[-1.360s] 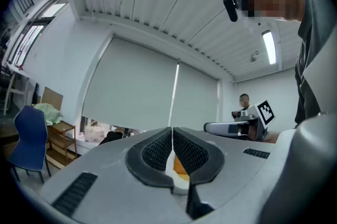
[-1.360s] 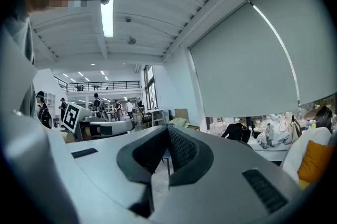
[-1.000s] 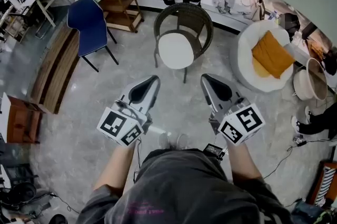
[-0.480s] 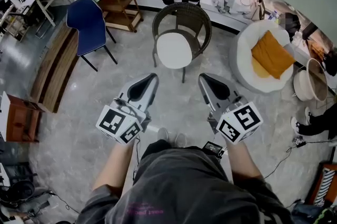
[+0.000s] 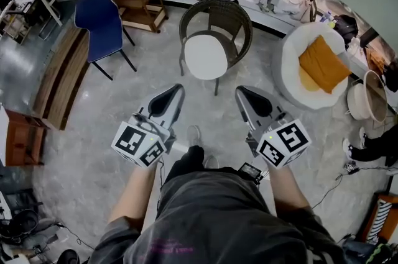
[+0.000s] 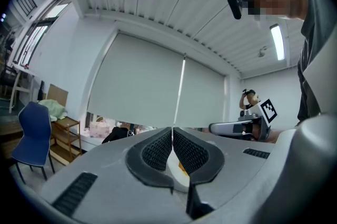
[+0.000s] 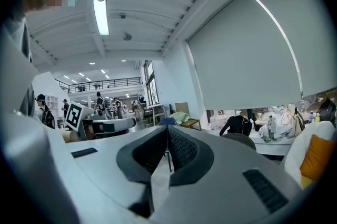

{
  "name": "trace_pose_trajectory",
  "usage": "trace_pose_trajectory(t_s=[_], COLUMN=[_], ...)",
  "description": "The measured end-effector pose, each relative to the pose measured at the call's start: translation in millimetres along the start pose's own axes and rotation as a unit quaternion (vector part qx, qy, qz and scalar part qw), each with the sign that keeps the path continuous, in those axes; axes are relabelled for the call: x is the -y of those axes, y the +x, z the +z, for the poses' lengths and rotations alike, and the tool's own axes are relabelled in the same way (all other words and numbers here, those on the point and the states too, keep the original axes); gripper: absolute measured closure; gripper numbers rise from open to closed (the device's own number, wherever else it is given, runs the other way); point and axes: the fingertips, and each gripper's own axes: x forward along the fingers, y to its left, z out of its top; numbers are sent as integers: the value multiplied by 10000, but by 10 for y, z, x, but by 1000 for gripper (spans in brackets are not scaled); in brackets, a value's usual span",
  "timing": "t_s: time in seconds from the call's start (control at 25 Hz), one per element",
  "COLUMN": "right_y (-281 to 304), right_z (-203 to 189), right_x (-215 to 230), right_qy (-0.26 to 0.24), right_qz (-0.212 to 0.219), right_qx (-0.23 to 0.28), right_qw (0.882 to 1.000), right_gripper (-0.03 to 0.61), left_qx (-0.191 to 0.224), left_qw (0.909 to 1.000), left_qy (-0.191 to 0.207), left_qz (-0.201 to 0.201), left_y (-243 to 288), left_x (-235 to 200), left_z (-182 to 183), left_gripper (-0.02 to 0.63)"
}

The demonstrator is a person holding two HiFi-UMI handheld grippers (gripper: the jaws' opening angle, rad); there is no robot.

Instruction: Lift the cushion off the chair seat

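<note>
Straight ahead, on the seat of the wicker chair (image 5: 216, 20), lies a round white cushion (image 5: 207, 56). It lies flat and covers the seat nearly to the rim, with the curved woven back close behind its far edge. Off to the right, well apart, a white tub chair (image 5: 292, 45) holds an orange cushion (image 5: 322, 63) propped at a tilt. The task does not say which cushion is meant, but the person squarely faces the wicker chair, so the white one is the likelier. The left gripper (image 5: 176, 91) and right gripper (image 5: 243, 93) are held side by side over bare floor, pointing level, well short of either chair. Both claws are pressed together with nothing in them, and each gripper view confirms it: pads meet on the left gripper (image 6: 172, 130) and on the right gripper (image 7: 167, 130). The sliver of white and orange below the left pads looks like the distant tub chair, not a held thing. Handling, as a judgement: the white cushion looks like a thin padded disc, light and soft. It would likely sag or fold if lifted from one point. The cover looks smooth and may slip in a shallow pinch. The near edge and the two side edges of the seat are open. The back edge is crowded by the wicker. The best hold is probably a pinch on the left and right edges together, biting well in, after the jaws are opened. No ties to the frame are visible, though one could be hidden underneath.
</note>
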Motion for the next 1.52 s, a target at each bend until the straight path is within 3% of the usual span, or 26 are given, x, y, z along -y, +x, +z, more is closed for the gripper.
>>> trace_pose_trajectory(t_s=[0.28, 1.08, 1.52], right_y=[442, 2262, 2864], right_z=[-121, -163, -210], right_x=[303, 1217, 1444], right_qy=[80, 350, 335], right_qz=[-70, -383, -496], right_qx=[-159, -596, -751], right_qw=[9998, 9969, 9954], right_gripper=[565, 565, 565], left_qx=[-134, -510, -686], left_qw=[9998, 9966, 9941], left_qy=[-90, -538, -737], left_qz=[-100, -356, -394], left_y=[348, 1439, 1724], left_x=[-440, -2243, -2860], left_z=[-157, -287, -454], left_gripper=[595, 595, 595])
